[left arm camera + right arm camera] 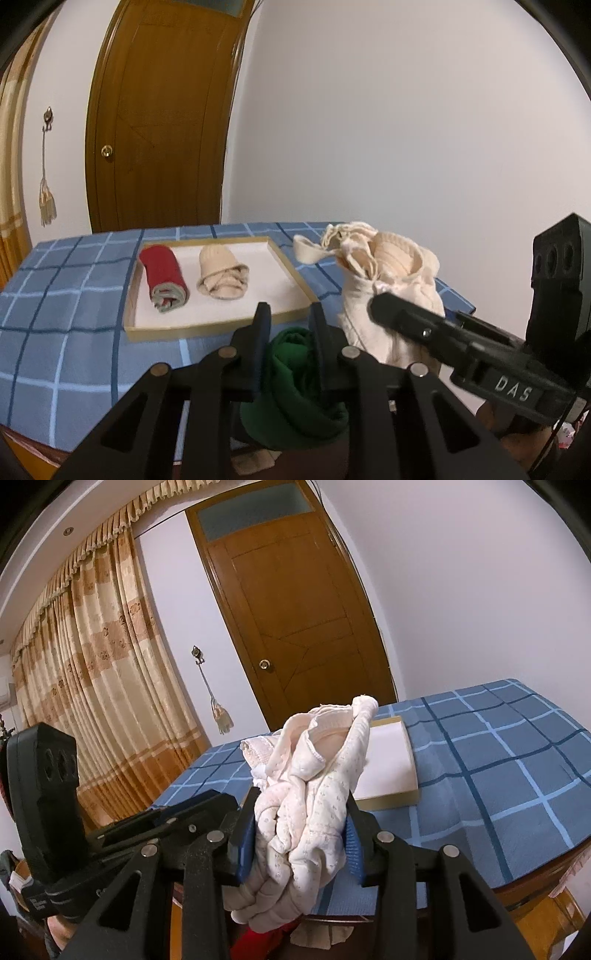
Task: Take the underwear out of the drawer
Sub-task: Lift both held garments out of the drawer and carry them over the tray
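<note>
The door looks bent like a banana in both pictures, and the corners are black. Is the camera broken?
No, that is the fisheye lens. In the left wrist view the door bows and dark corners ring the picture; the green garment close to the lens looks oversized. In the right wrist view the door leans, the curtain curves, and the cream garment looms large. Lighting is soft and even, with no glare.

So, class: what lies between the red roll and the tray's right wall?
A cream roll lies between the red roll and the tray wall, in the left wrist view.
</note>
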A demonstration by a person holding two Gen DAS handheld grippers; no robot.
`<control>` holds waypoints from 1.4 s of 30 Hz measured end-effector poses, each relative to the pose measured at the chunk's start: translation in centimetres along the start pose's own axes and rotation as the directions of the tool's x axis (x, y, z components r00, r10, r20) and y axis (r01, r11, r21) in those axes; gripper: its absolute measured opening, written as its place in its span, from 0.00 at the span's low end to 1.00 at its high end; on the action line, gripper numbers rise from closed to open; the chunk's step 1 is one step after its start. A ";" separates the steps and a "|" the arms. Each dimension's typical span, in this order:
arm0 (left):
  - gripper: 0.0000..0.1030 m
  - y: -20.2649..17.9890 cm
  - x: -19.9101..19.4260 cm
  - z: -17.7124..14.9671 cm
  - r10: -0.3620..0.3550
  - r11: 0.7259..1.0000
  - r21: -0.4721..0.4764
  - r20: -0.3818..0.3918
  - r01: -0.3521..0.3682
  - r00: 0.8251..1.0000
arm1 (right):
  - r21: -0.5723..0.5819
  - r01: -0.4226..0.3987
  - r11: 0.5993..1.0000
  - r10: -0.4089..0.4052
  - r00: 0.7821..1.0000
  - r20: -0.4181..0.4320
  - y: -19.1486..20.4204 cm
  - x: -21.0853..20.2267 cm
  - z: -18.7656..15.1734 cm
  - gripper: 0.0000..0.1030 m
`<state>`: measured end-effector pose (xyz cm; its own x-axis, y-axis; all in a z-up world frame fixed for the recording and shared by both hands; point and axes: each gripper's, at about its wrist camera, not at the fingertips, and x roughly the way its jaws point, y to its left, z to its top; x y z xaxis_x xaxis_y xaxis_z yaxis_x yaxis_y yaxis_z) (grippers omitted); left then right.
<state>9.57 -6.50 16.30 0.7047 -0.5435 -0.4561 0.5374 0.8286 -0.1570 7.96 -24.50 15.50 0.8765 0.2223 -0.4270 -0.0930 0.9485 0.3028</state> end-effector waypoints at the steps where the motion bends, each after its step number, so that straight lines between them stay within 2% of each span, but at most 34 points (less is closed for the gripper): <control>1: 0.19 -0.1 0.1 0.4 0.001 1.000 0.005 0.003 -0.001 1.000 | -0.001 0.002 1.000 -0.002 1.000 0.004 0.0 0.0 0.1 0.42; 7: 0.19 -0.6 1.1 2.9 0.000 1.000 0.027 0.032 -0.001 0.999 | -0.017 0.027 0.999 -0.026 0.999 0.037 -0.5 0.6 1.9 0.42; 8: 0.16 -0.6 1.4 3.2 0.000 1.000 0.029 0.035 -0.001 0.999 | -0.022 0.035 0.999 -0.034 0.998 0.043 -0.7 0.9 2.3 0.42; 14: 0.16 0.0 3.5 4.6 -0.001 1.000 0.012 0.044 0.000 0.999 | -0.016 0.062 0.998 -0.061 0.996 0.057 -1.7 2.9 4.2 0.42; 16: 0.11 0.3 4.4 5.2 0.002 1.000 0.007 0.044 -0.003 0.999 | -0.015 0.069 0.997 -0.068 0.996 0.056 -2.0 3.7 4.6 0.42; 17: 0.08 0.4 4.7 5.5 0.005 1.000 0.008 0.048 -0.006 0.999 | -0.015 0.073 0.997 -0.072 0.996 0.057 -2.1 4.0 4.8 0.42; 24: 0.08 0.8 8.1 8.4 0.063 0.997 0.047 0.085 -0.067 0.994 | -0.031 0.106 0.994 -0.104 0.993 0.062 -2.9 8.4 7.2 0.42; 28: 0.08 2.8 8.8 7.0 0.072 0.997 0.035 0.008 -0.072 0.997 | -0.030 0.126 0.992 -0.124 0.991 0.048 -3.9 10.2 7.1 0.42; 31: 0.08 4.7 7.2 4.3 0.036 0.999 0.010 -0.096 -0.035 0.995 | -0.055 0.146 0.988 -0.144 0.988 0.047 -4.2 10.2 5.9 0.42; 32: 0.12 5.2 6.4 3.4 0.034 0.999 0.007 -0.117 -0.034 0.993 | -0.060 0.143 0.988 -0.141 0.989 0.045 -4.2 10.0 5.5 0.42; 34: 0.30 5.9 4.9 0.9 0.044 0.999 -0.007 -0.176 -0.046 0.983 | -0.058 0.134 0.989 -0.132 0.990 0.041 -4.2 9.3 4.7 0.41; 35: 0.51 6.1 4.4 -0.1 0.045 0.999 -0.019 -0.205 -0.050 0.978 | -0.053 0.128 0.990 -0.126 0.991 0.040 -4.3 9.0 4.4 0.41; 36: 0.61 6.2 4.2 -1.3 0.039 0.998 -0.038 -0.238 -0.049 0.971 | -0.051 0.124 0.991 -0.122 0.992 0.039 -4.2 8.6 4.0 0.41; 39: 0.61 4.5 4.9 -4.4 -0.005 0.999 -0.044 -0.335 -0.010 0.942 | -0.053 0.133 0.990 -0.130 0.991 0.042 -3.8 7.7 3.1 0.41; 42: 0.61 2.0 6.7 -6.9 -0.002 1.000 0.028 -0.429 0.015 0.903 | -0.036 0.123 0.992 -0.122 0.992 0.035 -3.5 6.9 2.7 0.41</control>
<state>12.17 -7.55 6.86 0.4370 -0.4346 -0.7875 0.5606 0.8163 -0.1394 15.59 -26.88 13.84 0.8972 0.0971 -0.4308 -0.0015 0.9762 0.2171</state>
